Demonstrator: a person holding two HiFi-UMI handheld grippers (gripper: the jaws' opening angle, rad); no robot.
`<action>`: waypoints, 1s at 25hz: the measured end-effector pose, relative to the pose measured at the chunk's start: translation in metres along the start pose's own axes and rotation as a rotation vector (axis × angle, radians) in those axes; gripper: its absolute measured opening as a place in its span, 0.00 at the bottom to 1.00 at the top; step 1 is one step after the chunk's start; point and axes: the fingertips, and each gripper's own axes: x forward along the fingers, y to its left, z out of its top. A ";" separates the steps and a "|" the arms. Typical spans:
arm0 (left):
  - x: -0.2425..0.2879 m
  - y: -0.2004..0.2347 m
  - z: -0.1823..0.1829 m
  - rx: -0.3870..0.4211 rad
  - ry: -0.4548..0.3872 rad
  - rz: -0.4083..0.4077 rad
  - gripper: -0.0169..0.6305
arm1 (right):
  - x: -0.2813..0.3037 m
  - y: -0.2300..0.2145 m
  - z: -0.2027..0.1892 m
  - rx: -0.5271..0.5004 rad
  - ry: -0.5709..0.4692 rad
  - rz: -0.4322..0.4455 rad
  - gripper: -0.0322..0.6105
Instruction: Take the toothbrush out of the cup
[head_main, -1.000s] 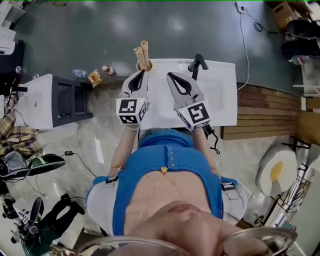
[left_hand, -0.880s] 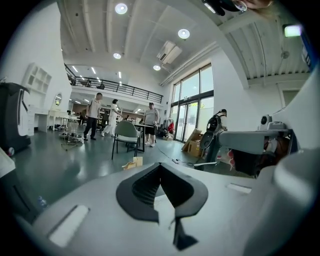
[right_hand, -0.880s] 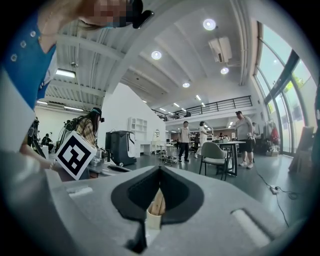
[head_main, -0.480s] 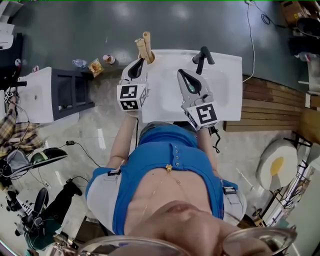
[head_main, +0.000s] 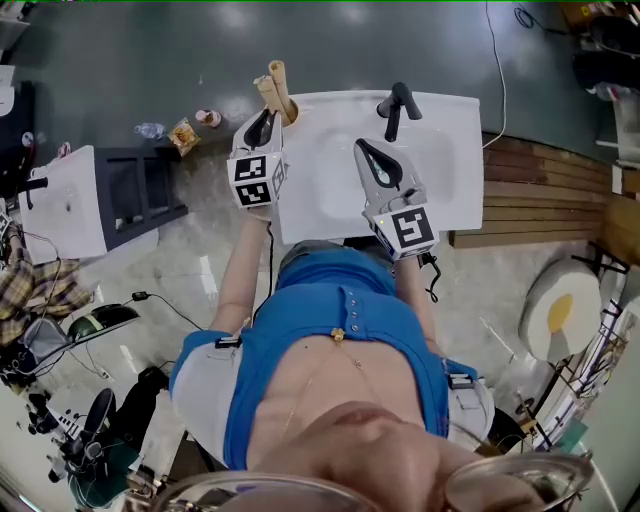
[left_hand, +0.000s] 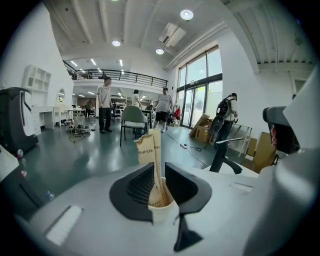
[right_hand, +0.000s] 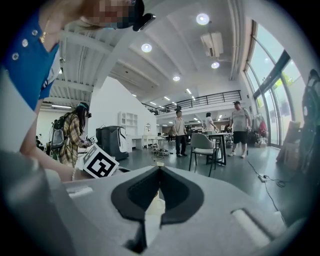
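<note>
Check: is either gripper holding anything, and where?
Nothing held. Left gripper jaws stand apart around the tan paper-wrapped toothbrush in the white paper cup; right gripper is shut, empty.

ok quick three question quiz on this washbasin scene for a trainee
1. True or false: the right tool is shut with nothing between its jaws.
2. What stands between the open jaws of the left tool? A) a bar of soap B) a brown paper-wrapped toothbrush in a white paper cup C) a grey towel
3. Fill in: the cup stands at the white washbasin's far ____ corner, by the person's own sides.
Key: 1 true; 2 B; 3 left.
</note>
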 end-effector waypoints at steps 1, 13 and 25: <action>0.003 0.002 -0.003 -0.002 0.007 0.004 0.14 | -0.001 -0.001 -0.001 0.000 0.006 -0.005 0.05; 0.036 0.020 -0.029 -0.041 0.094 0.025 0.25 | -0.007 -0.011 -0.012 0.011 0.028 -0.025 0.05; 0.035 0.015 -0.032 -0.054 0.094 0.017 0.14 | -0.012 -0.014 -0.015 0.007 0.029 -0.022 0.05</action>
